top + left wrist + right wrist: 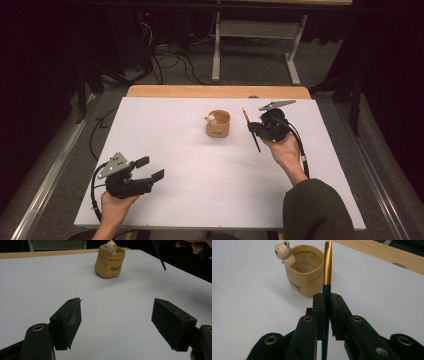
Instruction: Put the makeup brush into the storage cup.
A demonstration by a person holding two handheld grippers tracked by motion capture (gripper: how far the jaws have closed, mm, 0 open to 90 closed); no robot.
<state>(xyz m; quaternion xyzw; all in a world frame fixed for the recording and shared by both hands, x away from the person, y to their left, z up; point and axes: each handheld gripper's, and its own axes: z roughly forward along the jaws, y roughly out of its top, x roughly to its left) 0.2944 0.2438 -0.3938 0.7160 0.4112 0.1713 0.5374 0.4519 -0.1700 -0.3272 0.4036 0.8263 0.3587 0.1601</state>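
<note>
We find the right gripper [325, 302] clamped tight on a slim brush [327, 265] held just beside the bear cup [304, 277], left gripper [117, 320] wide open and empty; a misjudged descent could tip that cup.

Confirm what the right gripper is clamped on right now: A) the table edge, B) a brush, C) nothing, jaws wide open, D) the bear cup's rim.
B: in the right gripper view the right gripper has its jaws closed on the dark handle of the brush, whose gold ferrule rises past them beside the cup.
</note>
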